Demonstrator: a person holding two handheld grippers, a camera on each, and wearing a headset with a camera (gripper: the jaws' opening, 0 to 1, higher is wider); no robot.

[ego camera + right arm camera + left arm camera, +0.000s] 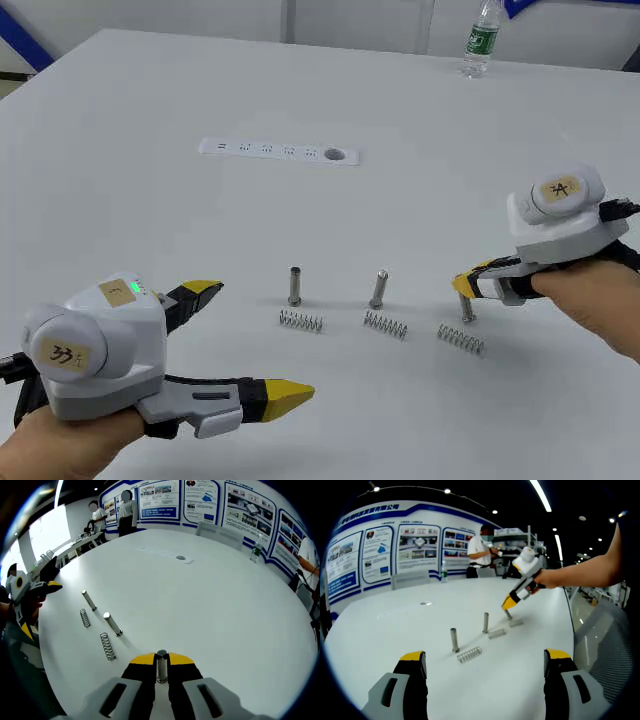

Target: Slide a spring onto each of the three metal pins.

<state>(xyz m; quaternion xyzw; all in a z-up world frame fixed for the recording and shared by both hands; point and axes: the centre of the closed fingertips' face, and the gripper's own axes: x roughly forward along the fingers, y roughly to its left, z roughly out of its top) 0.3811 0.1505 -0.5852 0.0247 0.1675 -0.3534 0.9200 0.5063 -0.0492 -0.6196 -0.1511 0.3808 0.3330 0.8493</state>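
white table [150,200] in a poster-walled hall; left hand-held gripper [250,340] spread apart, right hand-held gripper [161,661] clamped on a pin [467,310]

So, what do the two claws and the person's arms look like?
Both the left claw and the right claw have a rounded white body, grey and black jaws with yellow tips, and a black cable at the back. Each body carries a handwritten paper label; the left one has a green light. The forearms are bare.
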